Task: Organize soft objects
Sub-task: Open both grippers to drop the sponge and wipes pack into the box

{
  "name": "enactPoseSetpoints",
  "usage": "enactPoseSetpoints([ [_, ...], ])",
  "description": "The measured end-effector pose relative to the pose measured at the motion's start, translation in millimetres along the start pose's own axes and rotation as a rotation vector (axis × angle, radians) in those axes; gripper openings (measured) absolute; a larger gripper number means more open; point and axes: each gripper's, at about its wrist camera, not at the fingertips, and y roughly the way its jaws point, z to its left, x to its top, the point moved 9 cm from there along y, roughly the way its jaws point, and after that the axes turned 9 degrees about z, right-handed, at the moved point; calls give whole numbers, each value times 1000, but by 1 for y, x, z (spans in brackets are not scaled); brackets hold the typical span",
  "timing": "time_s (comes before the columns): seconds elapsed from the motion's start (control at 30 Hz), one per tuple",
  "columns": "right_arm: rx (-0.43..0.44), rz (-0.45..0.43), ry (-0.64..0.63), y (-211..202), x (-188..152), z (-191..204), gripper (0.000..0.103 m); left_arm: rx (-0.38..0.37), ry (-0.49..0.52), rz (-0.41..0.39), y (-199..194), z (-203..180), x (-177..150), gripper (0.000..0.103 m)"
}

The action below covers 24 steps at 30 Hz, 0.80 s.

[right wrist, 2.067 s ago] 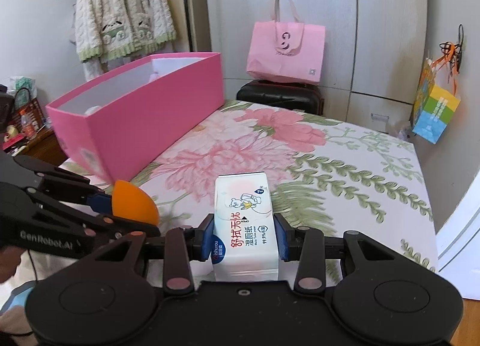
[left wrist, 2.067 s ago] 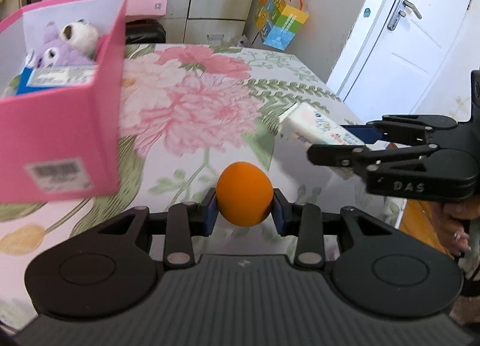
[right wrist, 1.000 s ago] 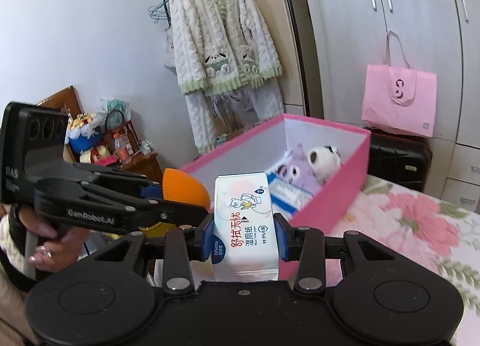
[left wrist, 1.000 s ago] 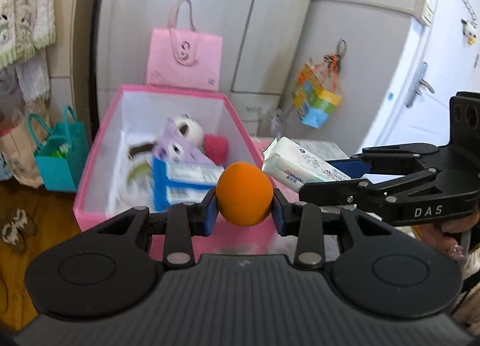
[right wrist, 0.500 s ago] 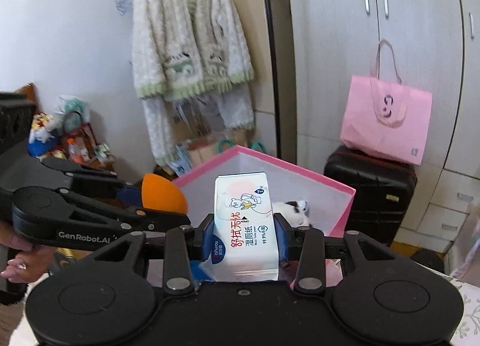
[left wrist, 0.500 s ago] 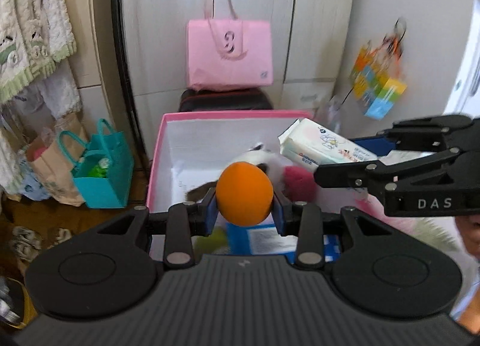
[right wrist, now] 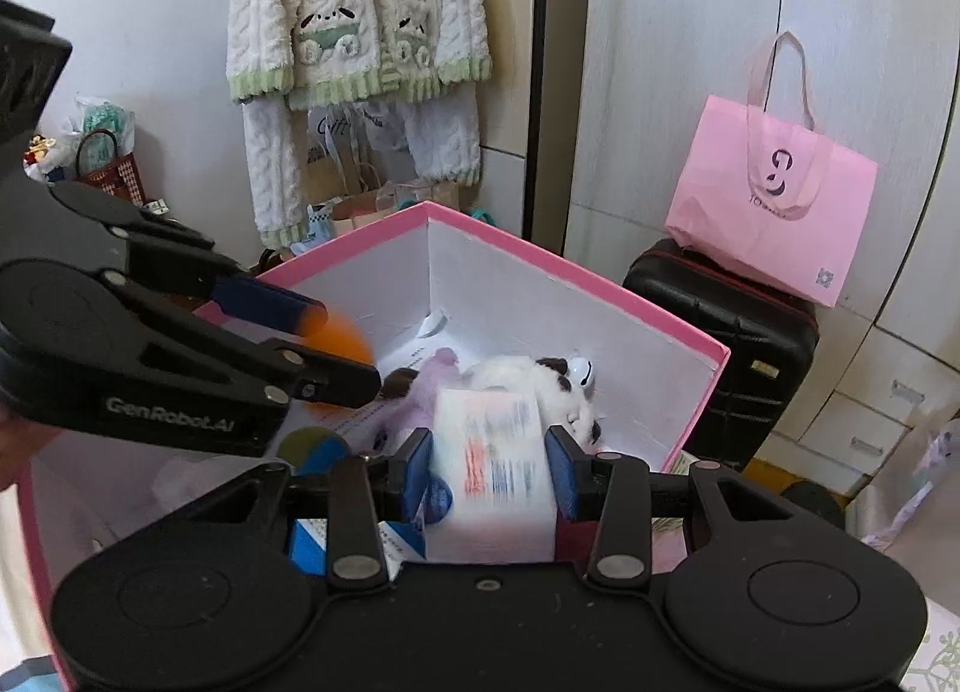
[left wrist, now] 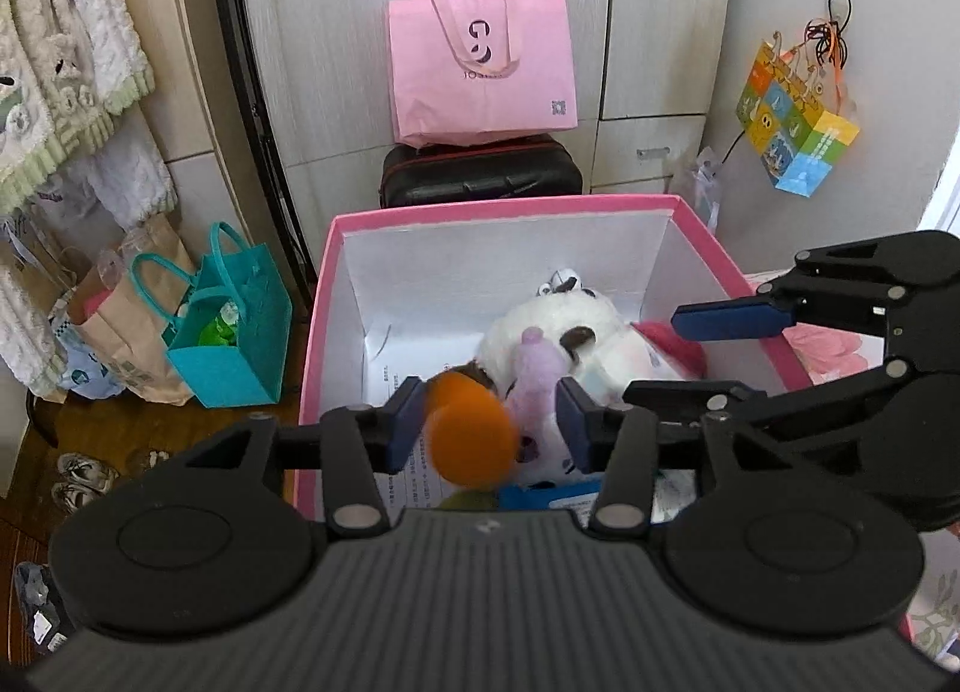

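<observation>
Left wrist view: left gripper hung over an open pink box, its jaws spread wide. An orange ball, blurred, sat between them, close to the left finger pad with a clear gap to the right one, so the claw looked released and the ball seemed to be dropping. Beyond the fingertips, inside the box, lay a white plush toy with a lilac plush toy against it. To the right of the claw and slightly ahead, the right gripper reached in over the box's right wall, its two fingers apart.

Right wrist view: right gripper also hung over the pink box, jaws parted. A wet-wipe pack, blurred, lay between the pads; whether either pad touched it could not be told, though the grasp looked let go. Ahead of the fingertips lay the white plush toy. To the left and above, the left gripper crossed the view with the orange ball at its tips.

Judged risks: the ball could bounce off the plush toys and roll out, since it would land on springy, uneven filling; the pack could land tilted on the toys and lean on the wall; two claws so near each other could knock together when pulled back.
</observation>
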Motion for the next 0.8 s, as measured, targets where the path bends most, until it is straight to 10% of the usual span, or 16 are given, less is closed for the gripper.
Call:
enactPoseSetpoints([
  [0.5,104,-167,53,-99,-45,24,52,-38,6,-157,-98,-34,-49,62],
  [0.8,2,-228,91,-156,-66,26,63,-34,56,-233,-161,-67,-69,70],
])
